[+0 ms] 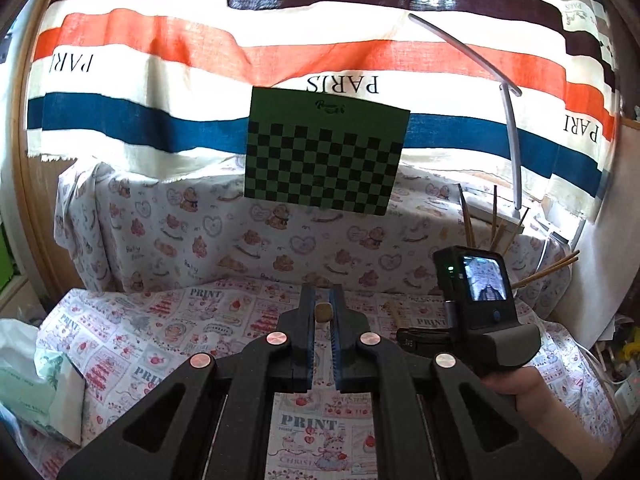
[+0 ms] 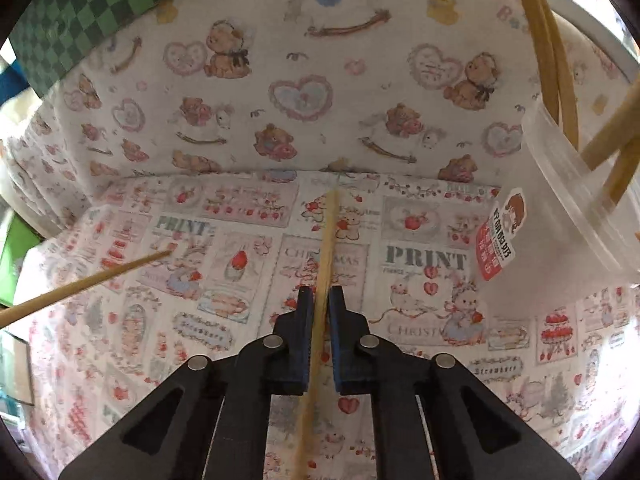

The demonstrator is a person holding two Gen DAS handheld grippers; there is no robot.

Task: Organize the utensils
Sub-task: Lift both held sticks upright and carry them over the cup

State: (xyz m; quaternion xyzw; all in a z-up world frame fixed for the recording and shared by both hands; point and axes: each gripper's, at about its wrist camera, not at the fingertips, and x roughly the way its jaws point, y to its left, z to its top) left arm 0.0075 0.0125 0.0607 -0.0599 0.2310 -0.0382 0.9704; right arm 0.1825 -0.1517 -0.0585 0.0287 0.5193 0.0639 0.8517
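Observation:
My left gripper [image 1: 323,292] is shut on a wooden chopstick [image 1: 323,312], seen end-on between the blue pads, held above the printed tablecloth [image 1: 160,328]. My right gripper [image 2: 320,294] is shut on another wooden chopstick [image 2: 329,236] that runs forward between the jaws over the cloth. A clear plastic container [image 2: 576,200] with several chopsticks [image 2: 548,52] stands at the right, close to the right gripper. The left chopstick [image 2: 84,280] shows at the left of the right wrist view. In the left wrist view the right gripper's body [image 1: 480,304] hides most of the container; chopsticks [image 1: 496,224] stick up behind it.
A bear-print cloth covers a raised ledge [image 1: 280,232] behind the table. A green checkered board [image 1: 324,152] leans above it. A tissue pack [image 1: 36,388] sits at the left edge. A grey lamp arm [image 1: 512,128] curves at the right.

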